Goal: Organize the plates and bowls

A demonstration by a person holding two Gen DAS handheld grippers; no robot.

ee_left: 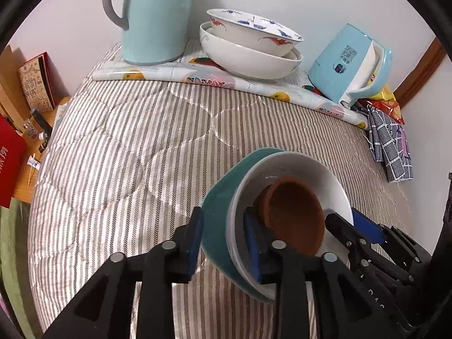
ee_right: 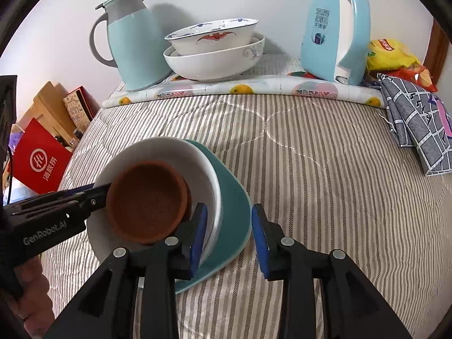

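the brown bowl point(ee_right: 147, 200) sits inside the white bowl point(ee_right: 203, 158), which lies on the teal plate point(ee_right: 234, 206), on the striped bed cover point(ee_right: 325, 169). the left tool point(ee_left: 223, 243) is open around the rims of plate and white bowl. the right tool point(ee_right: 228, 240) is also open, straddling the same stack's edge. behind stand two stacked bowls point(ee_right: 214, 56) between a thermos jug point(ee_right: 135, 45) and a kettle point(ee_right: 336, 34).

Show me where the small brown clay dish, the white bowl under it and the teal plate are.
small brown clay dish point(ee_right: 147, 202), right wrist view, inner floor.
white bowl point(ee_right: 172, 152), right wrist view, far inner wall.
teal plate point(ee_right: 234, 197), right wrist view, bare right part.
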